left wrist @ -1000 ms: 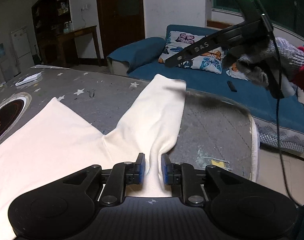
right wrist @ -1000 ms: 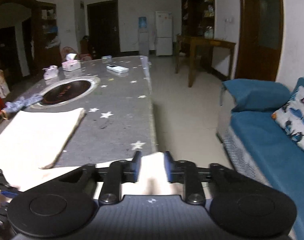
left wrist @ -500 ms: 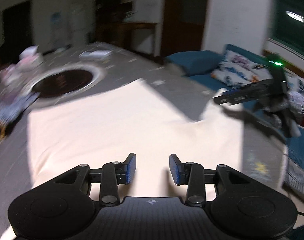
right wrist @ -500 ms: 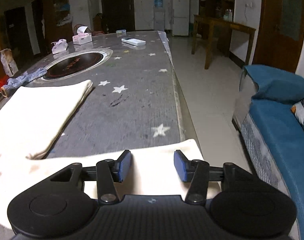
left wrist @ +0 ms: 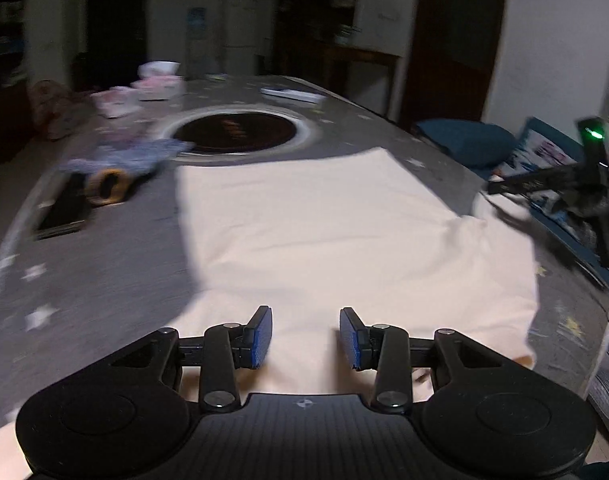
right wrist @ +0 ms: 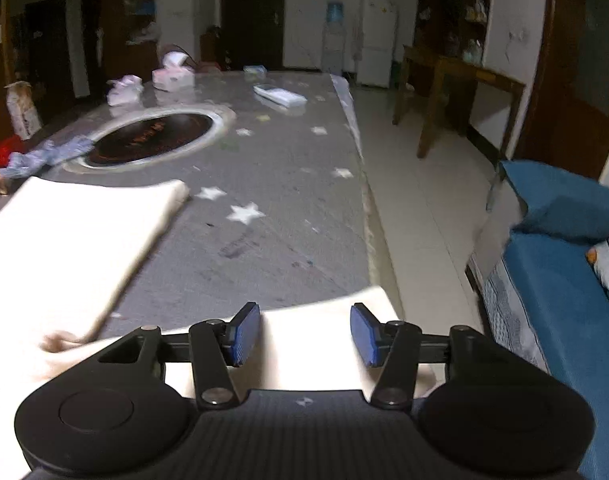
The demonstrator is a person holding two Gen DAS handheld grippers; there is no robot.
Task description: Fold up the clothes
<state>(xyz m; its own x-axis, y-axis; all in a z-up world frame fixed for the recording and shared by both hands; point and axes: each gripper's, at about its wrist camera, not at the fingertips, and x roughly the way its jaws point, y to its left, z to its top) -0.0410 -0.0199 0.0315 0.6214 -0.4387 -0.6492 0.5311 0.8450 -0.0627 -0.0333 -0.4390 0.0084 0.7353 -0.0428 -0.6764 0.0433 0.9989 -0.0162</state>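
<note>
Cream cotton fills the near end of the grey star-printed table (right wrist: 288, 184): my left gripper (left wrist: 305, 336) hangs with its blue pads parted and nothing between them over the garment (left wrist: 304, 216), which lies spread flat, while my right gripper (right wrist: 305, 334), equally agape and empty, hovers above a sleeve-like strip reaching the table's edge. Soft, light and limp by its look, the cloth should drape and crease readily, so I would pinch it at a hem, corner or sleeve end. Beyond it sit a round inset burner (right wrist: 152, 136) and tissue packs (right wrist: 172, 76).
</note>
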